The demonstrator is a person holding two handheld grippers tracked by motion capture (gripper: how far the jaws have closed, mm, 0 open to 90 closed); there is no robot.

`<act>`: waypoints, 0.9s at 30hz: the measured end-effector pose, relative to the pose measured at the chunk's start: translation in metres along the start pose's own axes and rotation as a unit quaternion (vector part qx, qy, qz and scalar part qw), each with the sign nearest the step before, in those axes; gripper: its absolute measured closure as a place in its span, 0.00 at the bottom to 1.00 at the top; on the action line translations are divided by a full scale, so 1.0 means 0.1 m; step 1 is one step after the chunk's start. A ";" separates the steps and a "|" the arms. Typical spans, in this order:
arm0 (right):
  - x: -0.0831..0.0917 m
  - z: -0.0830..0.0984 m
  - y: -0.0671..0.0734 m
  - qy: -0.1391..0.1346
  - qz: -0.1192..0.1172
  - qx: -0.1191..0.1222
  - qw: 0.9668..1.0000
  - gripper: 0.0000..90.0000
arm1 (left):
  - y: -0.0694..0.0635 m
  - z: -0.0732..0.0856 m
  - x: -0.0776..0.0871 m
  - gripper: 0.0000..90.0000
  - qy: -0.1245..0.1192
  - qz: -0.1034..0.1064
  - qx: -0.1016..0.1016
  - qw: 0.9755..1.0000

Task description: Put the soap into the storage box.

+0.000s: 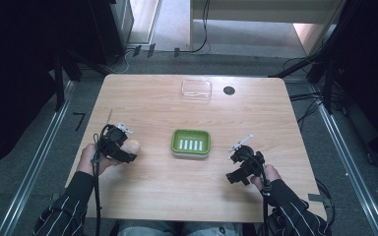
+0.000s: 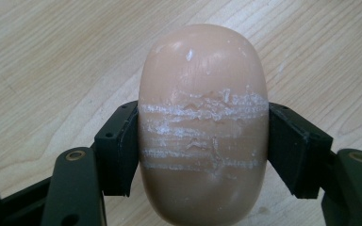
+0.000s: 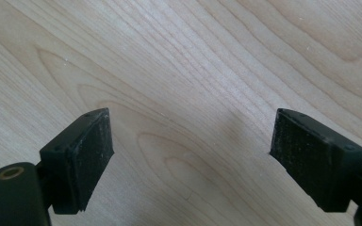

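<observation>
My left gripper (image 1: 128, 146) is shut on a peach-coloured oval bar of soap (image 2: 203, 122), whose face carries white scratch lines; both pads press its sides. In the high view the soap (image 1: 133, 146) sticks out of the jaws at the table's left, left of a green soap dish (image 1: 191, 142) with white ridges at mid-table. My right gripper (image 1: 237, 156) hovers right of the dish; in the right gripper view its jaws (image 3: 191, 141) stand wide apart over bare wood, with nothing between them.
A clear plastic lid or box (image 1: 196, 88) lies near the table's far edge, with a small dark round hole (image 1: 229, 90) beside it. The wooden table (image 1: 157, 191) is bare toward the person. Cables and stands surround the table on the floor.
</observation>
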State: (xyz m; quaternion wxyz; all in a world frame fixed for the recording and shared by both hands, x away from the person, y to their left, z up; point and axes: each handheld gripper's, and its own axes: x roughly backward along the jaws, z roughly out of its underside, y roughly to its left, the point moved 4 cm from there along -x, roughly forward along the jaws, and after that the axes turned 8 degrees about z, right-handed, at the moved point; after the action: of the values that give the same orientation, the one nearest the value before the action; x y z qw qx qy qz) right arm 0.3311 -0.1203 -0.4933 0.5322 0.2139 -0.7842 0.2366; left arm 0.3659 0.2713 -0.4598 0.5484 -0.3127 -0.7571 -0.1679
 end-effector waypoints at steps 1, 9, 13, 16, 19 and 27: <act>0.00 0.00 0.00 0.001 0.001 0.000 1.000 0.16 | -0.01 -0.02 0.01 0.37 -0.002 0.002 -0.002 1.000; -0.01 0.00 0.00 -0.001 0.000 0.002 1.000 0.16 | -0.07 -0.13 0.06 0.37 -0.010 0.005 -0.019 1.000; -0.01 0.00 0.00 0.000 0.000 0.001 1.000 0.16 | -0.09 -0.19 0.07 0.37 -0.010 0.005 -0.027 1.000; -0.01 0.00 0.00 0.000 -0.001 0.001 1.000 0.16 | -0.10 -0.26 0.07 0.37 -0.010 0.005 -0.036 0.999; -0.01 0.00 0.00 0.000 -0.002 0.001 1.000 0.16 | -0.11 -0.29 0.07 0.37 -0.009 0.006 -0.039 0.999; -0.01 0.00 0.00 0.001 -0.002 0.002 1.000 0.16 | -0.11 -0.36 0.06 0.37 -0.003 0.007 -0.051 0.999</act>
State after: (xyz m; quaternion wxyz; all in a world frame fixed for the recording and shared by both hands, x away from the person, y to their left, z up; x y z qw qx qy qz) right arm 0.3317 -0.1205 -0.4942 0.5329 0.2164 -0.7829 0.2373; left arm 0.3835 0.2427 -0.4411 0.5307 -0.3462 -0.7469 -0.2015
